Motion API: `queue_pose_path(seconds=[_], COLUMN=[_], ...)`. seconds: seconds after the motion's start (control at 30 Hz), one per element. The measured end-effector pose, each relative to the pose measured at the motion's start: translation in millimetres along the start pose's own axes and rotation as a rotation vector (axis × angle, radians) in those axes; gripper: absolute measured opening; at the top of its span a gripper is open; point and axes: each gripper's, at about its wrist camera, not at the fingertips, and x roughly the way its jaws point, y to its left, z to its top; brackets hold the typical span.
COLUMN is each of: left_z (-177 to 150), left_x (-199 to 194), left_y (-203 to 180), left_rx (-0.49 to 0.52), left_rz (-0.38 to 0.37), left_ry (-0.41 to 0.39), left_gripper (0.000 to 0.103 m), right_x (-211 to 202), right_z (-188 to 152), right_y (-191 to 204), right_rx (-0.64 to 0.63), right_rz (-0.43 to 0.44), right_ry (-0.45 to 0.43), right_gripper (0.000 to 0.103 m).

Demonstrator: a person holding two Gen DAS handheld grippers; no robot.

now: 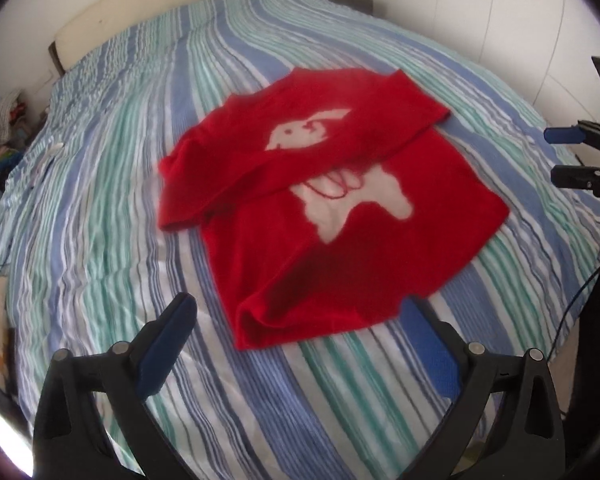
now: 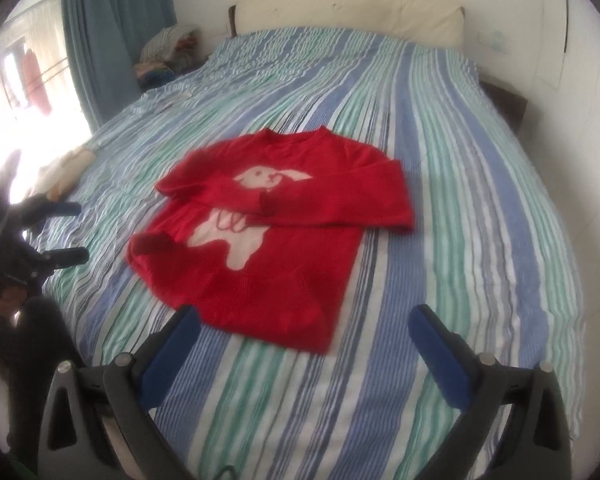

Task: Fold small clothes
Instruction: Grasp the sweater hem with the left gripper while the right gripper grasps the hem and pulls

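A small red sweater (image 1: 340, 216) with a white rabbit on its chest lies flat on the striped bed cover (image 1: 100, 208). Both sleeves are folded across the chest. In the right wrist view the same red sweater (image 2: 276, 232) lies with its hem toward me. My left gripper (image 1: 300, 308) hangs open just above the hem's near corner, nothing between its blue pads. My right gripper (image 2: 304, 320) is open over the hem's right end, also empty. Each gripper shows at the edge of the other's view: the right gripper (image 1: 552, 152), the left gripper (image 2: 78, 232).
A cream headboard (image 2: 348, 12) stands against the white wall at the far end of the bed. A pile of clothes (image 2: 168, 52) sits beside a blue curtain (image 2: 108, 32) at the far left. A dark bedside table (image 2: 504, 104) is at the far right.
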Motion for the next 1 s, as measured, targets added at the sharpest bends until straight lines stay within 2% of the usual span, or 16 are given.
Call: queue_pose_path(seconds=[0.17,0.2,0.27,0.3,0.33,0.4,0.5,0.57,0.67,0.77,0.8,0.87,0.9,0.93,1.0], left_z=[8.6,8.7,7.4,5.9,2.8,-7.9,-35.7,-64.5,-108.5,-139.0,-146.1,-158.0,-159.5,-159.9,-156.1], left_x=[50.0,57.3,70.5,74.6,71.1,42.2,-14.7,-42.5,-49.6,-31.5,-28.5,-31.1,-33.2,-33.9,-28.2], left_y=[4.6,2.5,-0.7,-1.1,-0.6,0.4,6.0,7.1,1.5,3.6,7.7,23.7,32.9,40.3,41.3], left_rx=[0.079,0.106,0.137,0.133,0.124,0.129,0.123,0.136,0.147,0.084,0.043,-0.084,-0.172,-0.26,-0.365], left_rz=[-0.025,-0.029,-0.047,-0.07,-0.108,-0.17,-0.259,-0.271,-0.243,-0.201,-0.19,-0.197,-0.214,-0.247,-0.295], left_ry=[0.061,0.069,0.089,0.106,0.099,0.01,-0.072,-0.088,-0.018,0.1,0.122,0.118,0.097,0.079,0.07], left_gripper=[0.098,0.086,0.044,0.004,0.003,0.003,0.003,0.003,0.007,0.015,0.021,0.038,0.05,0.06,0.064], right_x=[95.7,114.2,147.2,159.6,168.9,171.4,122.6,77.2,23.9,14.6,18.7,33.4,39.9,41.5,41.2], right_z=[21.0,24.1,26.9,26.0,24.9,22.3,18.4,8.9,-23.8,-64.5,-75.7,-94.0,-101.5,-108.6,-116.3], right_y=[-8.2,-10.6,-10.8,-8.9,-6.9,-1.7,4.8,4.7,5.9,12.8,10.1,-3.0,-8.4,-14.9,-29.7], right_rx=[-0.067,-0.064,-0.073,-0.084,-0.095,-0.12,-0.176,-0.21,-0.262,-0.313,-0.297,-0.207,-0.17,-0.138,-0.037], right_rz=[0.125,0.157,0.206,0.213,0.228,0.233,0.286,0.326,0.353,0.282,0.266,0.24,0.221,0.2,0.216], right_ry=[0.163,0.208,0.296,0.323,0.345,0.357,0.279,0.241,0.235,0.251,0.254,0.281,0.299,0.301,0.285], right_gripper=[0.081,0.077,0.073,0.066,0.044,0.005,0.005,0.005,0.005,0.005,0.009,0.023,0.04,0.05,0.05])
